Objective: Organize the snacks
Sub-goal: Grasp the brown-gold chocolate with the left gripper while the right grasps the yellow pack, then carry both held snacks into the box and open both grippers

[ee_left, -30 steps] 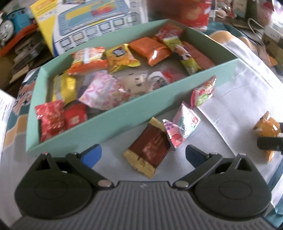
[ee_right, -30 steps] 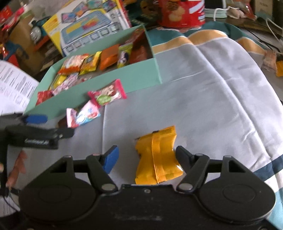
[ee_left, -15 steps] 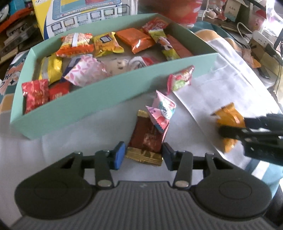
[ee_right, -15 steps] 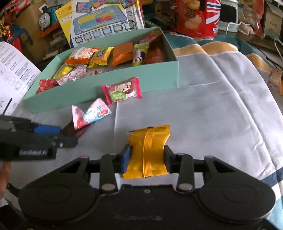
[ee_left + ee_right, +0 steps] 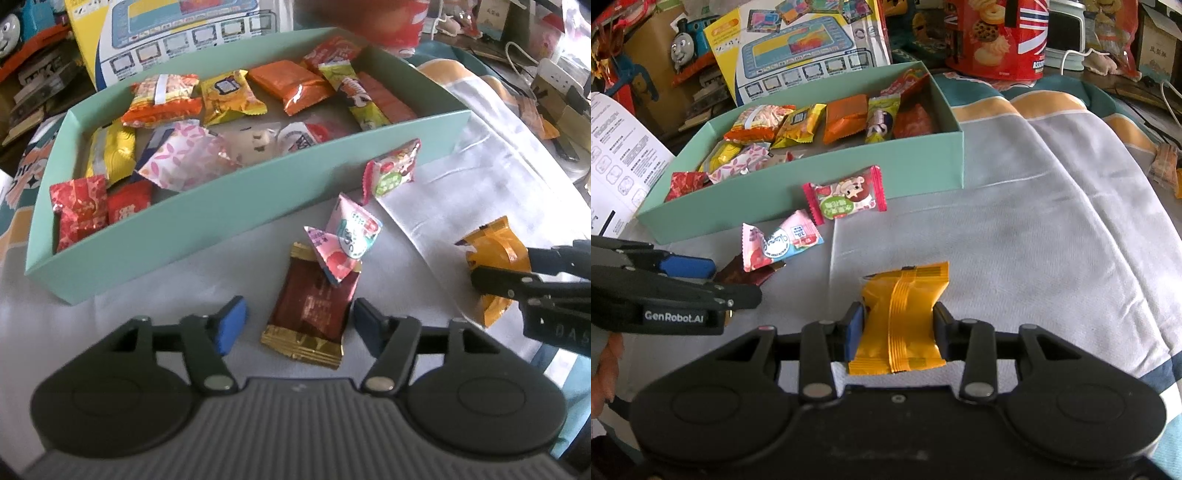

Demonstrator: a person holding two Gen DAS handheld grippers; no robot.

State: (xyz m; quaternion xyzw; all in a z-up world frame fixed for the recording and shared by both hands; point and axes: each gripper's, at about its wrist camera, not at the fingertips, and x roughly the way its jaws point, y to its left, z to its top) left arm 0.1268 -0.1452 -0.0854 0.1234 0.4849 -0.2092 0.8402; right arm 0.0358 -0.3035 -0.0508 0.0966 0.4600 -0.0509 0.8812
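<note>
My left gripper (image 5: 297, 325) straddles a dark red, gold-edged snack packet (image 5: 314, 302) lying on the cloth. Its jaws are opening, with a gap at the left pad (image 5: 231, 325). A pink triangular packet (image 5: 347, 243) overlaps the red packet's far end. A red-edged cartoon packet (image 5: 391, 173) leans on the mint-green box (image 5: 221, 218), which holds several snacks. My right gripper (image 5: 897, 326) is shut on an orange-yellow packet (image 5: 905, 317), squeezing its sides just over the cloth.
A grey-white cloth (image 5: 1034, 258) with teal and yellow stripes covers the surface. Behind the box stand a toy carton (image 5: 801, 48), a red biscuit tin (image 5: 997, 37) and a toy train (image 5: 687, 44). A printed leaflet (image 5: 617, 155) lies at the left.
Both grippers went from wide open to narrow. The right one closed on the orange-yellow packet. The left one closed around the dark red packet, then eased apart slightly.
</note>
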